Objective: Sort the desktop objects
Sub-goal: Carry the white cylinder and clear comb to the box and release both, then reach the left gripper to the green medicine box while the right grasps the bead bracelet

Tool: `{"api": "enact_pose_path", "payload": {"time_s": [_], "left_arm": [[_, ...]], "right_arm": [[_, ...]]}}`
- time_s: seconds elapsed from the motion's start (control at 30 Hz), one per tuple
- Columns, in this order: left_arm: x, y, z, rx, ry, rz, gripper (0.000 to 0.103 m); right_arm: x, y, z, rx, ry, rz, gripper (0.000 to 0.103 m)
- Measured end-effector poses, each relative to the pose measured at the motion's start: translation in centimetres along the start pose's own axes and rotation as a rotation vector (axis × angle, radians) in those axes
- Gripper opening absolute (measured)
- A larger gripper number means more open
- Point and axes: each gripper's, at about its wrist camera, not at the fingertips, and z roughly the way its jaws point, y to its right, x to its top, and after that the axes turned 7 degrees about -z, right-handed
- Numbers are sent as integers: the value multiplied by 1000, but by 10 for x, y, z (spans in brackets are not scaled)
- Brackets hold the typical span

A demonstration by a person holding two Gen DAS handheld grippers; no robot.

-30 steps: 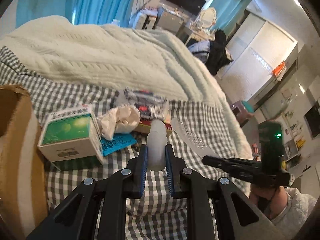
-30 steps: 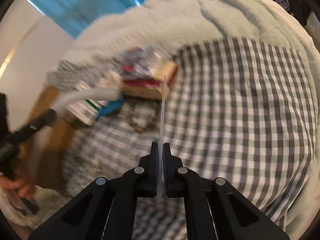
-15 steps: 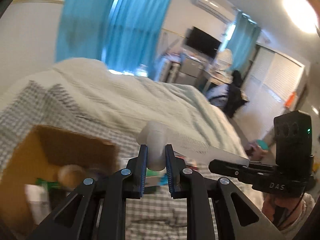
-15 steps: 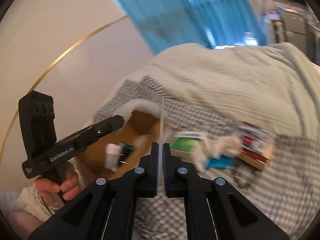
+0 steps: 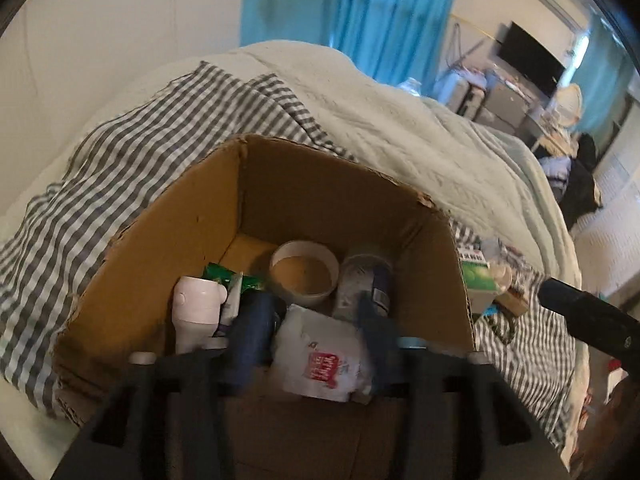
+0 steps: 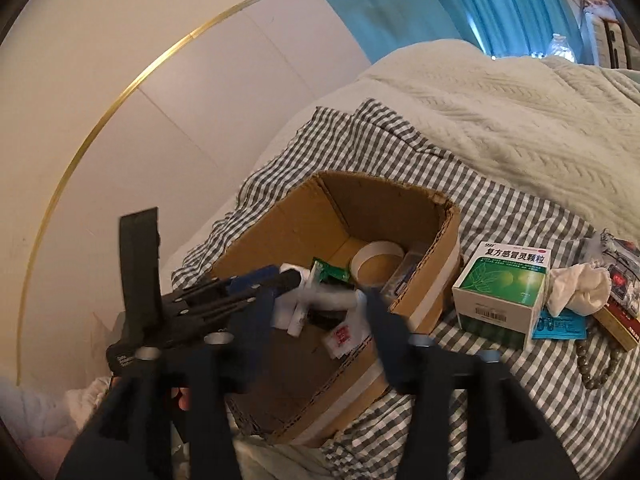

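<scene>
Your cardboard box [image 5: 320, 196] stands open on the checked sheet [image 6: 500, 400], torn at the rim. Inside lie a tape roll [image 5: 304, 276] and a white packet [image 5: 324, 356]. Only your right view shows the green medicine box [image 6: 502, 292] beside it. Your left gripper [image 5: 308, 344] and right gripper [image 6: 316, 332] both spread wide, holding nothing.
</scene>
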Motion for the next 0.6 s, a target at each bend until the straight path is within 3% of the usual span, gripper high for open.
{"api": "enact_pose_path", "payload": {"time_s": [0.03, 0.07, 0.2, 0.37, 0.6], "left_arm": [[0, -1, -2, 4, 7, -10, 80], [-1, 1, -4, 7, 12, -16, 83], [2, 14, -10, -6, 0, -14, 83], [0, 54, -21, -88, -15, 49, 88], [-19, 135, -29, -200, 22, 207, 101]], "right_arm": [[2, 2, -1, -14, 4, 1, 53], [2, 7, -8, -41, 15, 8, 53], [-2, 35, -43, -172, 73, 61, 56], [-15, 78, -94, -328, 140, 166, 56], [-35, 102, -133, -448, 153, 194, 63]]}}
